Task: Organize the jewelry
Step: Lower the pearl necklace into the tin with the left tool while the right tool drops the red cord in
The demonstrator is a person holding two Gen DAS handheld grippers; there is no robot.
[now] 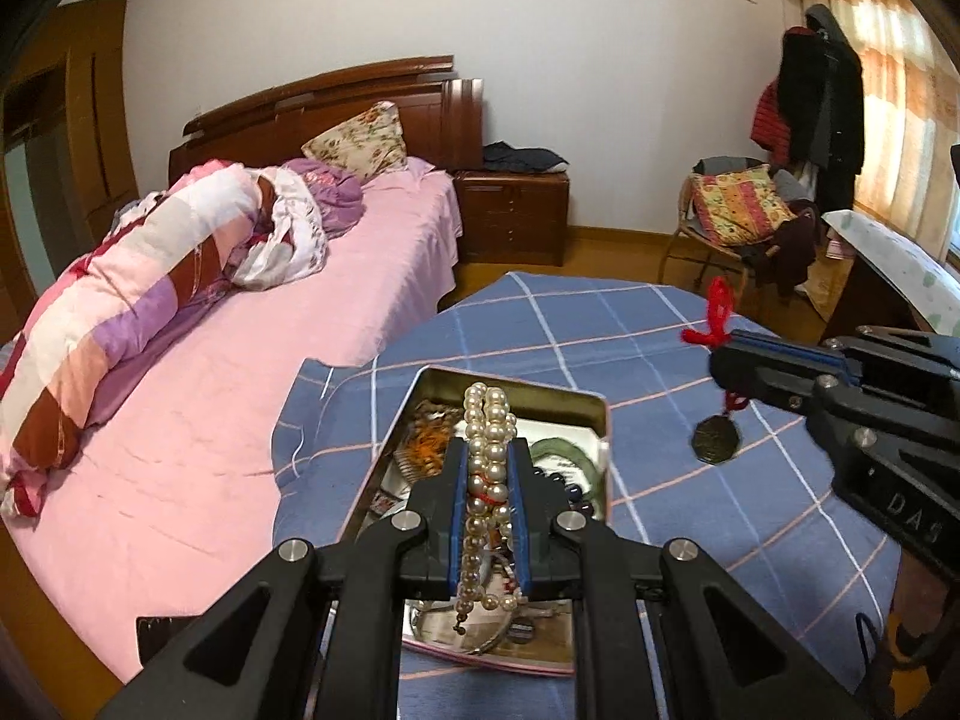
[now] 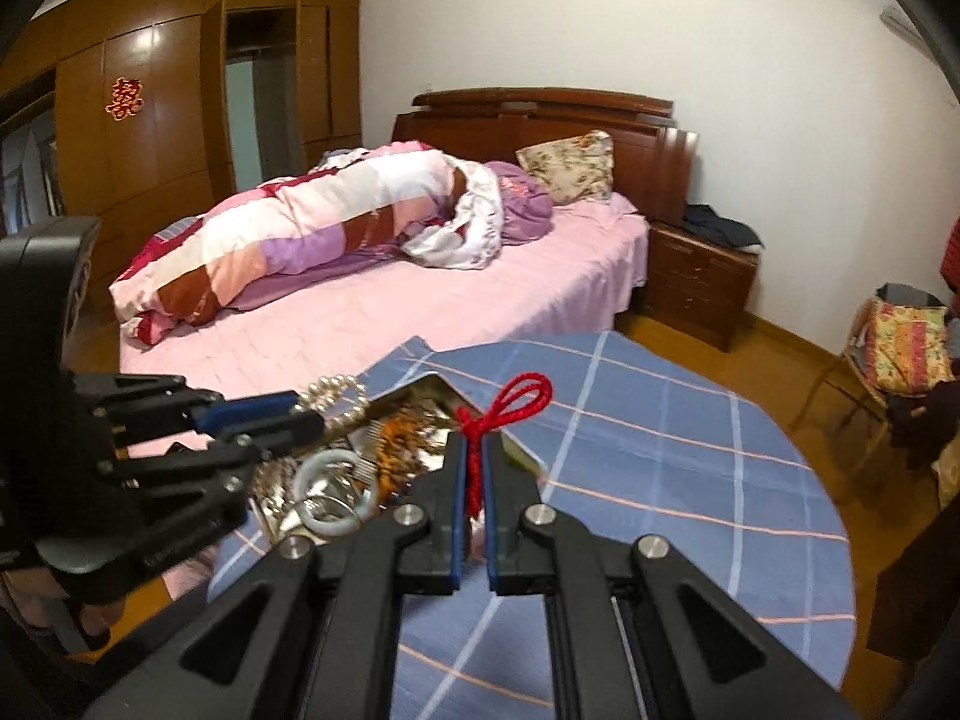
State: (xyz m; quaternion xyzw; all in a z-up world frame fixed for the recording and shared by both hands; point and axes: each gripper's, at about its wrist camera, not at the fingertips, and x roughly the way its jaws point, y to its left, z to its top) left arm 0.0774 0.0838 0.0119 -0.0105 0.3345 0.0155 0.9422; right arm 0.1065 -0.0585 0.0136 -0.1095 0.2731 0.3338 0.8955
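Observation:
My left gripper (image 1: 489, 450) is shut on a cream pearl necklace (image 1: 487, 420), which hangs looped between the blue pads above an open metal tin (image 1: 591, 405) holding several jewelry pieces, a green bangle (image 1: 567, 450) among them. My right gripper (image 2: 476, 450) is shut on a red cord (image 2: 516, 399); in the left wrist view the cord (image 1: 717, 312) carries a dark round pendant (image 1: 716, 438) that dangles over the blue checked cloth to the right of the tin. The left gripper (image 2: 312, 411) with the pearls (image 2: 336, 396) shows at the left of the right wrist view, over the tin (image 2: 438, 387) and a pale bangle (image 2: 336, 495).
The tin sits on a round table under a blue checked cloth (image 1: 600, 324). A pink bed (image 1: 300, 300) with a rolled quilt lies beyond to the left. A wooden nightstand (image 1: 510, 216), a chair with clothes (image 1: 738, 216) and a desk (image 1: 888, 276) stand behind and to the right.

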